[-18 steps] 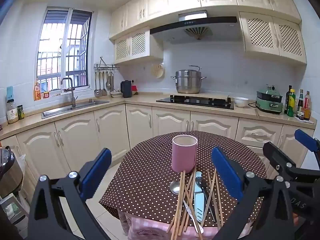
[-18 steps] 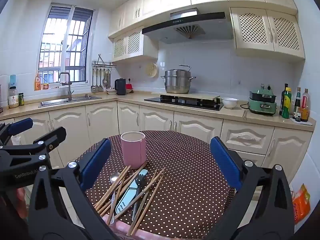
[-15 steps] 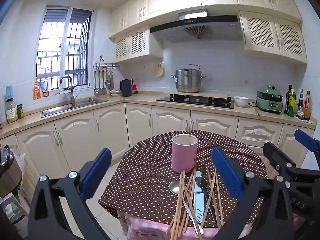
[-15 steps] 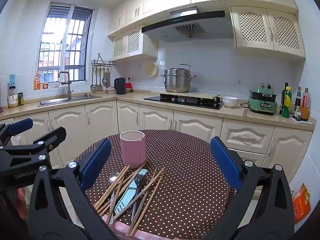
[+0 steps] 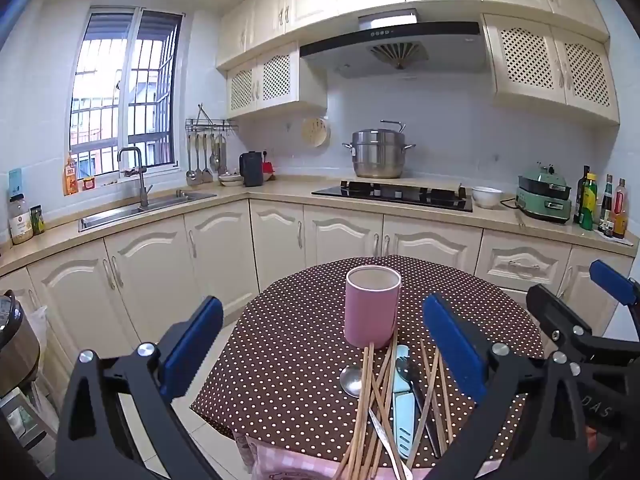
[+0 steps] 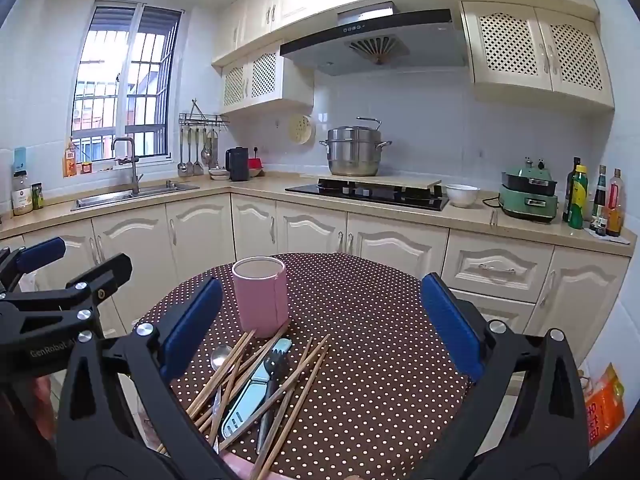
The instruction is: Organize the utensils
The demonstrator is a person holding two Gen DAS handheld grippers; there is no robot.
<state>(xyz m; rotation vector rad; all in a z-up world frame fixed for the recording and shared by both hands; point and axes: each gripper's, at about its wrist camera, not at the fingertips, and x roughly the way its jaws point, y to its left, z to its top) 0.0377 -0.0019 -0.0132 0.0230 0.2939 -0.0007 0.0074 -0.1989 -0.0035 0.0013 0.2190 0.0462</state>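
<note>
While both grippers hang in the air short of the round desk (image 5: pixel 296 344), neither one touches anything: the left gripper (image 5: pixel 320 344) has its jaws spread wide with nothing between the blue pads, and the right gripper (image 6: pixel 320 328) likewise stands wide and empty. On the desk, covered by a brown cloth with white dots, a pink cup (image 5: pixel 373 305) stands upright with its mouth open, near the middle of the cloth. Just in front of the cup, toward the cameras, the utensils lie in a loose crossed heap: wooden chopsticks (image 5: pixel 362 408) fanned over one another, a metal spoon (image 5: pixel 351 380) with its bowl at the left of the heap, a pale blue-handled knife (image 6: pixel 250 398) and a dark fork (image 6: pixel 274 372) lying among the sticks. Some chopstick tips reach almost to the foot of the cup; whether they touch it cannot be told. From the right wrist view the left gripper shows at the left edge, well apart from the heap. Behind the desk runs a kitchen counter with a sink (image 5: pixel 132 210), a steel pot (image 5: pixel 378 154) and a green cooker (image 5: pixel 544 196).
</note>
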